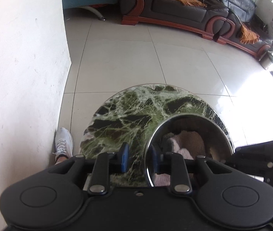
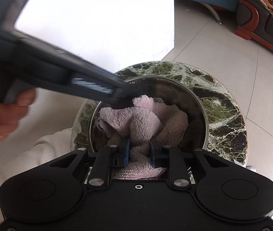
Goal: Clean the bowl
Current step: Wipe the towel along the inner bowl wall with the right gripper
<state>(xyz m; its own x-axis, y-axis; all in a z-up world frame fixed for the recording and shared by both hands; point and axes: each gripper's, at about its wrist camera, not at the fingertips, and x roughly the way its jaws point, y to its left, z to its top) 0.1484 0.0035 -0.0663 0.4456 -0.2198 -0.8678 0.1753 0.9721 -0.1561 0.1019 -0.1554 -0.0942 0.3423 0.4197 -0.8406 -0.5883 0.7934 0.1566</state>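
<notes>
A shiny steel bowl [image 1: 184, 115] [image 2: 204, 107] stands on a small round green marble table [image 1: 128, 111] [image 2: 225, 104]. A pink fluffy cloth [image 2: 146, 119] [image 1: 182, 139] lies bunched inside it. My right gripper [image 2: 140, 151] is shut on a fold of the cloth at the bowl's near side. My left gripper [image 1: 138, 156] straddles the bowl's rim, one blue pad inside and one outside, with a strip of marble showing between the outer pad and the rim. In the right wrist view the left gripper [image 2: 121, 94] comes in blurred from the left.
A white wall [image 1: 20, 77] stands close on the left, with a white shoe [image 1: 64, 142] at its foot. A dark leather sofa [image 1: 184, 9] lines the far side of the tiled floor. A person's hand [image 2: 3, 111] holds the left gripper's handle, with a white ribbed garment [image 2: 30, 154] below it.
</notes>
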